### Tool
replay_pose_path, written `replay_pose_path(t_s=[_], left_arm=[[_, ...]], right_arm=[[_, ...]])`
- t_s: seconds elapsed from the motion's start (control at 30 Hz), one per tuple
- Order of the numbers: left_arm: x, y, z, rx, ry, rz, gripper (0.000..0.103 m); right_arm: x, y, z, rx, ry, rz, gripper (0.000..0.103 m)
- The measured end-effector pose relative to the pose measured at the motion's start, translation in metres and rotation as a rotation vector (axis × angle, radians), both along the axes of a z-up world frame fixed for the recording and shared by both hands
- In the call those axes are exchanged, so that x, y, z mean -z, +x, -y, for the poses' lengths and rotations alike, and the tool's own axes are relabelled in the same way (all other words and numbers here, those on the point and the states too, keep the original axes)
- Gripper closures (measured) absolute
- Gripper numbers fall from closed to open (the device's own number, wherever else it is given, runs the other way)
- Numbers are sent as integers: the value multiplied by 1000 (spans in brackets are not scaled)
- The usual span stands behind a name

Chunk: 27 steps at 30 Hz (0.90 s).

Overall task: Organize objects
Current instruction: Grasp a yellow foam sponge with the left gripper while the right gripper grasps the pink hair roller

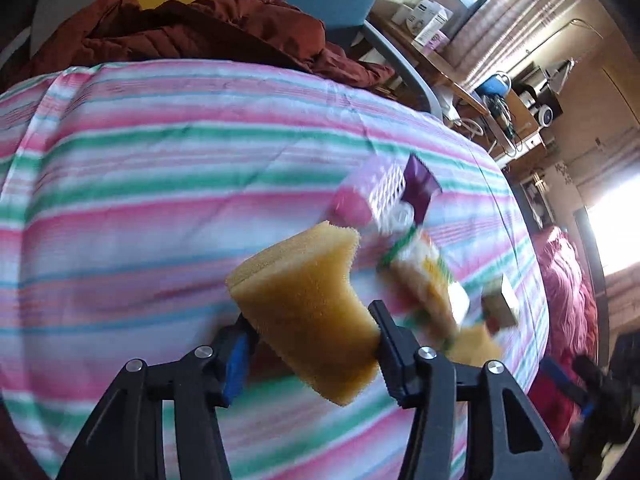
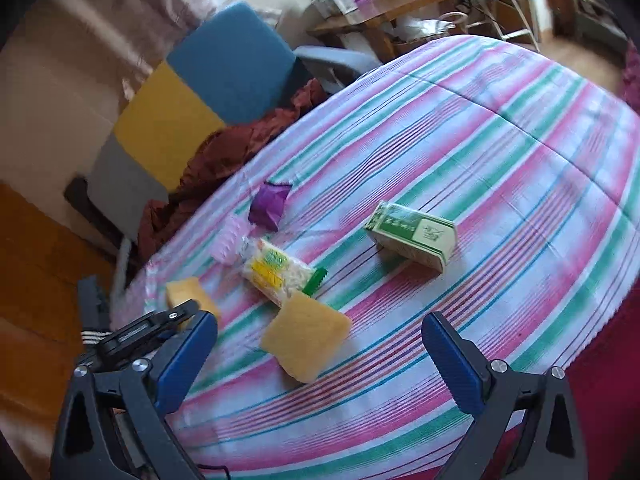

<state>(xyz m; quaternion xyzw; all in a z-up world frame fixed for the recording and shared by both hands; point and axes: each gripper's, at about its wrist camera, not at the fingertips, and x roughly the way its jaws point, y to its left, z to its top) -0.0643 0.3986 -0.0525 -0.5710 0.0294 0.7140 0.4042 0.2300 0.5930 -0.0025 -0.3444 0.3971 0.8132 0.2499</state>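
Yellow foam fills the left gripper (image 1: pixel 312 344), whose jaws are clenched on a sponge (image 1: pixel 304 304) held up off the striped bedspread (image 1: pixel 160 184), the foam visibly squeezed where the fingers bite. The step in hand looks like carrying this sponge to join the others, so it wants a steady, level carry and a low release, since soft foam springs back and can hop when let go. The right gripper (image 2: pixel 320 360) hangs with its jaws released and wide, holding nothing, above a second sponge (image 2: pixel 306 338) that lies flat just beside the noodle packet (image 2: pixel 278 276). A green carton (image 2: pixel 414 236) sits apart toward the middle, with the purple wrapper (image 2: pixel 269 206) and pink basket (image 2: pixel 228 240) (blurred, so I name it loosely) near the bed's edge. Most open cloth lies beyond the carton; the cluster crowds the edge by the brown jacket (image 2: pixel 224 160), so anything nudged that way could slide off.
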Motion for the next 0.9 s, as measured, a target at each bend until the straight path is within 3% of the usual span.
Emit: replay_pose_path(t_s=[0.23, 0.4, 0.67, 0.7, 0.77, 0.8, 0.9], left_arm=[[-9, 33, 64, 73, 9, -9, 56], [-17, 41, 88, 88, 42, -48, 58], [-10, 35, 105, 42, 74, -12, 58], [-10, 35, 104, 44, 77, -8, 58], [-10, 36, 107, 45, 80, -8, 58], [-10, 37, 107, 47, 83, -9, 58], [-11, 41, 110, 49, 89, -13, 58]], right_arm=[[-14, -93, 29, -333, 220, 109, 0], [4, -185, 41, -553, 365, 201, 0], [57, -282, 35, -688, 526, 421, 2], [64, -288, 32, -685, 538, 457, 8], [63, -289, 32, -693, 559, 455, 31], [62, -289, 31, -698, 511, 451, 31], [58, -281, 41, -718, 498, 423, 31]])
